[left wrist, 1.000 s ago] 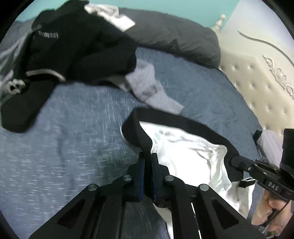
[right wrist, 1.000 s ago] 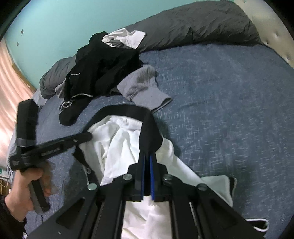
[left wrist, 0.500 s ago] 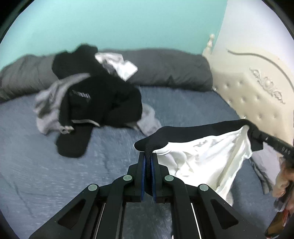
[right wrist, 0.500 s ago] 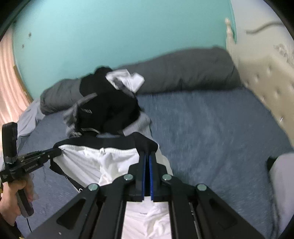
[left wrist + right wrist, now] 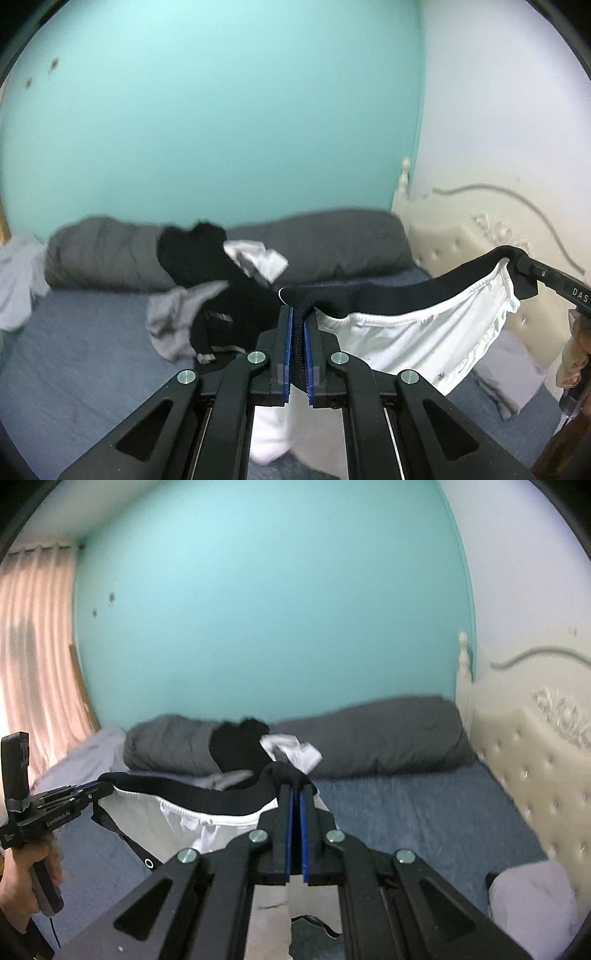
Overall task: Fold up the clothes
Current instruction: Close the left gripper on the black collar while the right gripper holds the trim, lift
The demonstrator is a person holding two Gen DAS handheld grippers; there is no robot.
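Observation:
White shorts with a black waistband hang in the air above the bed, stretched between both grippers. My left gripper is shut on one end of the waistband. My right gripper is shut on the other end; in the left wrist view it shows at the right edge. In the right wrist view the shorts sag toward the left gripper, which a hand holds. The lower part of the shorts is hidden behind the gripper bodies.
A pile of black, grey and white clothes lies on the blue bed in front of a rolled grey duvet. A cream tufted headboard runs along the right. A pale cloth lies at the bed's right edge. Curtains hang at left.
Both grippers have risen well above the bed with the shorts, and the waistband is now pulled out between them. The views tilted up toward the teal wall.

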